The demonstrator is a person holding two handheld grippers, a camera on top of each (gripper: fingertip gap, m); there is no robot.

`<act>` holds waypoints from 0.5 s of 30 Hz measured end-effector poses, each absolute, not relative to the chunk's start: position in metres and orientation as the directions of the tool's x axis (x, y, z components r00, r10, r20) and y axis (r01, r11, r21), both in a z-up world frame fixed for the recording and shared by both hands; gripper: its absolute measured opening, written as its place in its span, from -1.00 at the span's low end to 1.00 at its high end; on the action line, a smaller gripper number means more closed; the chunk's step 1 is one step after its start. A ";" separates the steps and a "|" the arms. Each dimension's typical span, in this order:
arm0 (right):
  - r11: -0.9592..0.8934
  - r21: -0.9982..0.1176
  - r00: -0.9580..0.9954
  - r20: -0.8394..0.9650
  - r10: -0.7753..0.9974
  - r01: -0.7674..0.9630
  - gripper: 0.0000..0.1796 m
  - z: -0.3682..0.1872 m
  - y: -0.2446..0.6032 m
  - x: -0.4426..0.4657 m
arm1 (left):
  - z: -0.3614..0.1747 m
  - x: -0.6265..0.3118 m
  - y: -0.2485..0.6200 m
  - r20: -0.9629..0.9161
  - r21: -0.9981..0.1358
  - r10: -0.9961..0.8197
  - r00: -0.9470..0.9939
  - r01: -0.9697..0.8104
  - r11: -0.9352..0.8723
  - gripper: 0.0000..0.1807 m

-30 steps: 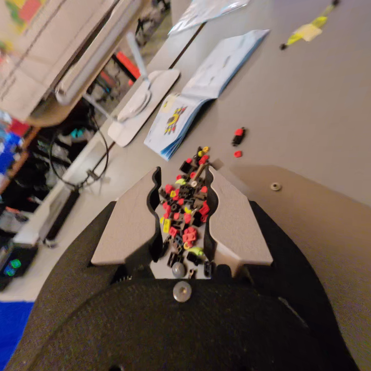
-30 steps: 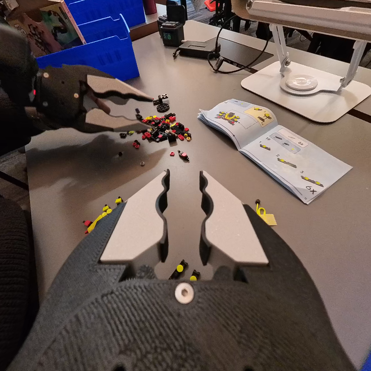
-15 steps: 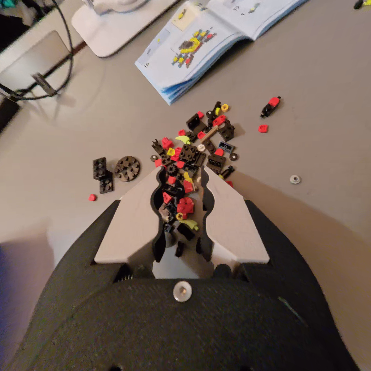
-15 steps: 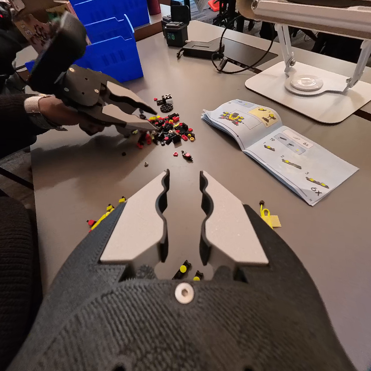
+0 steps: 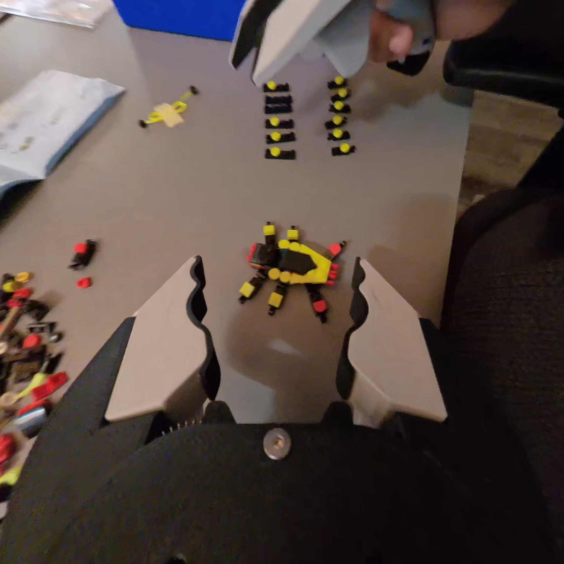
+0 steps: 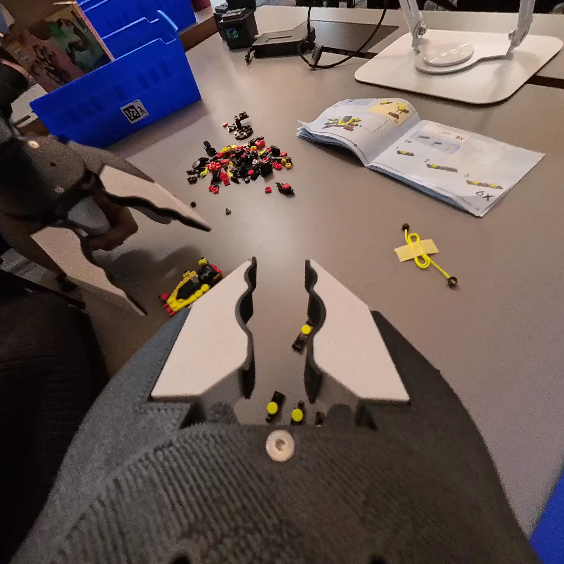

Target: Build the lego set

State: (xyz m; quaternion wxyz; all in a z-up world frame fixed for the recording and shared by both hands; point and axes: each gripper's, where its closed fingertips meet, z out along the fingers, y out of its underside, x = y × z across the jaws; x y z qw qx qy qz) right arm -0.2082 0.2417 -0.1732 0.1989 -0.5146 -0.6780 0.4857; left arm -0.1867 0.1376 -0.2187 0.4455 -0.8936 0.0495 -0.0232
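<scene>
My left gripper (image 5: 277, 271) hangs low over the grey surface (image 5: 189, 195) with its fingers spread wide and nothing between them. In the left wrist view the half-built yellow, black and red lego model (image 5: 290, 268) lies flat on the surface in the middle of the frame, just past the fingertips and centred in the gap. In the right wrist view this gripper (image 6: 177, 271) comes in from the left edge, tilted down toward the surface, one finger (image 6: 158, 198) above the other, the model (image 6: 192, 287) below and between their tips.

My right gripper (image 6: 279, 262) sits near the bottom centre of its own view, fingers parted by a narrow gap and gripping nothing; small black pieces with yellow studs (image 6: 302, 335) lie on the surface between them. In the left wrist view the right gripper (image 5: 268, 45) reaches in from the upper right, tips pointing down at two columns of those black-and-yellow pieces (image 5: 279, 122), with the hand (image 5: 393, 39) holding it blurred behind.

The loose pile of red, black and yellow bricks (image 6: 241, 164) lies in the upper middle of the right wrist view, the open instruction booklet (image 6: 427, 149) to its right, a blue bin (image 6: 122, 91) at upper left, and a yellow cord with tape (image 6: 421, 253) at mid right.
</scene>
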 end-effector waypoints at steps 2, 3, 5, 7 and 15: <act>-0.015 -0.864 -0.392 -0.244 0.887 0.503 -0.66 -0.172 0.241 -0.204 | -0.229 -0.180 0.140 0.025 -0.771 -0.136 0.990 -0.068 -0.633 0.10; -0.016 -0.866 -0.394 -0.244 0.886 0.500 -0.67 -0.171 0.240 -0.203 | -0.233 -0.182 0.141 0.026 -0.757 -0.119 0.993 -0.058 -0.651 0.07; -0.009 -0.870 -0.401 -0.237 0.885 0.494 -0.66 -0.169 0.240 -0.202 | -0.239 -0.186 0.141 0.023 -0.739 -0.108 0.994 -0.055 -0.671 0.00; 0.002 -0.870 -0.407 -0.228 0.885 0.492 -0.66 -0.169 0.239 -0.200 | -0.241 -0.186 0.141 0.034 -0.735 -0.108 0.994 -0.048 -0.676 -0.08; -0.002 -0.877 -0.410 -0.226 0.883 0.480 -0.67 -0.164 0.238 -0.192 | -0.242 -0.194 0.145 0.023 -0.742 -0.090 0.996 -0.044 -0.669 -0.24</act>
